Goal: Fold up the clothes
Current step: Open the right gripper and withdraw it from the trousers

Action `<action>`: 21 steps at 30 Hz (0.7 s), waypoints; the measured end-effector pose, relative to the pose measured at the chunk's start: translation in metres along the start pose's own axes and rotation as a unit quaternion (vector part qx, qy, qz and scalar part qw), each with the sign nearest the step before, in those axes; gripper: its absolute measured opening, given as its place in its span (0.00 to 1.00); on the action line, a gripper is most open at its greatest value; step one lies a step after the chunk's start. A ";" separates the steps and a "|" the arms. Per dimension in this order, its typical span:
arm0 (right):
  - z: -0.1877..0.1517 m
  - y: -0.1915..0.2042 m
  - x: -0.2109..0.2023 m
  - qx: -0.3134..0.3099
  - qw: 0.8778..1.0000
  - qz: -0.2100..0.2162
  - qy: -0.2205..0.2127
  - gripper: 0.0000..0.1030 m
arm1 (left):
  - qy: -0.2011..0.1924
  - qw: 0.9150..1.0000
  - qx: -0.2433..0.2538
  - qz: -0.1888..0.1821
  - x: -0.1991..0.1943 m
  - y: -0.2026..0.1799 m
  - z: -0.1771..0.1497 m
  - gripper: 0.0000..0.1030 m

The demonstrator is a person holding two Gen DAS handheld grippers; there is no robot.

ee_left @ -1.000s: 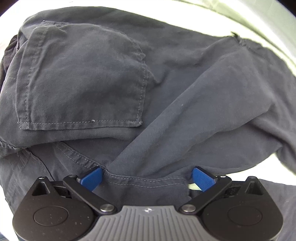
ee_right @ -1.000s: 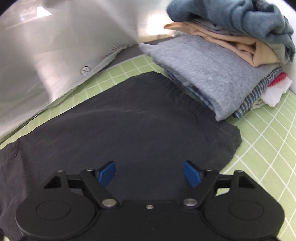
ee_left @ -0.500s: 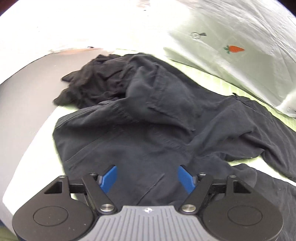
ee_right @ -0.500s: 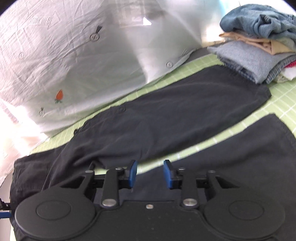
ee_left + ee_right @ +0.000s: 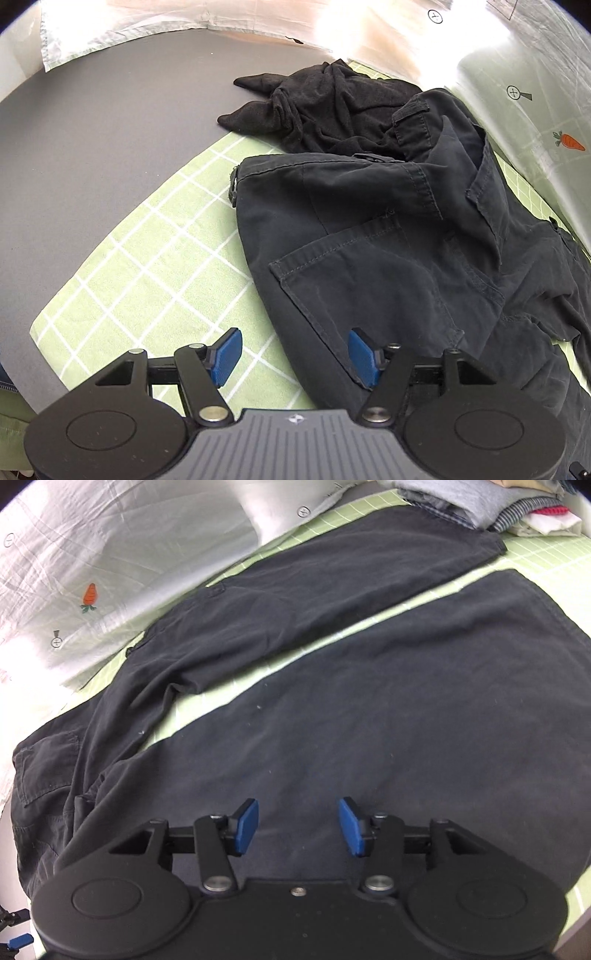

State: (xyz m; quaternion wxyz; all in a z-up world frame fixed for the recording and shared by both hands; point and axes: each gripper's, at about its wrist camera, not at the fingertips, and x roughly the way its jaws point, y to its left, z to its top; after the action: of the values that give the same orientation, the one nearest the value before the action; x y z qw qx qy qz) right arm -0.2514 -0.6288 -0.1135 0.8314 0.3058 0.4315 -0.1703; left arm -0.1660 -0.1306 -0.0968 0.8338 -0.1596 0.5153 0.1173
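Left wrist view: dark trousers [image 5: 388,236], waist end filling centre and right on the green checked mat [image 5: 155,266]; limp cotton, moderately heavy, stitched waistband the firm handle; left claw [image 5: 293,354] released, straddling the hem edge, nothing gripped. Right wrist view: both legs stretched toward upper right; right claw [image 5: 297,825] released, jaws just reopened above bare cloth; pinch a fold.

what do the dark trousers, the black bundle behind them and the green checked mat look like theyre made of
Dark trousers: a woven cotton-type twill, matte, with stitched seams and a patch pocket. Black bundle: softer, apparently knitted, with a fuzzy surface and limp bunched folds. Green checked mat: flat and matte with printed white lines; fabric or foam, can't tell.
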 end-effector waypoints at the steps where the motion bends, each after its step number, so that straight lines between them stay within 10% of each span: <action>1: -0.003 0.000 -0.001 0.007 1.000 -0.007 -0.002 0.49 | 0.008 1.000 0.003 0.001 0.007 0.000 0.004 0.63; 18: -0.030 0.038 0.006 -0.008 0.994 -0.108 -0.003 0.95 | 0.013 1.000 0.027 -0.009 0.057 -0.004 0.055 0.83; 20: -0.030 0.045 0.013 -0.018 0.992 -0.126 0.002 0.99 | 0.000 1.000 0.018 -0.005 0.055 -0.002 0.056 0.73; 21: -0.031 0.048 0.015 -0.024 0.991 -0.133 0.005 1.00 | -0.006 1.000 0.010 -0.001 0.054 0.000 0.056 0.51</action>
State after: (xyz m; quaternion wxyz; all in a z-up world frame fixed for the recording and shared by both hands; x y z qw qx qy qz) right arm -0.2352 -0.5726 -0.1218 0.8063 0.2261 0.4764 -0.2678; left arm -0.0961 -0.1073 -0.1214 0.8384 -0.1515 0.5114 0.1120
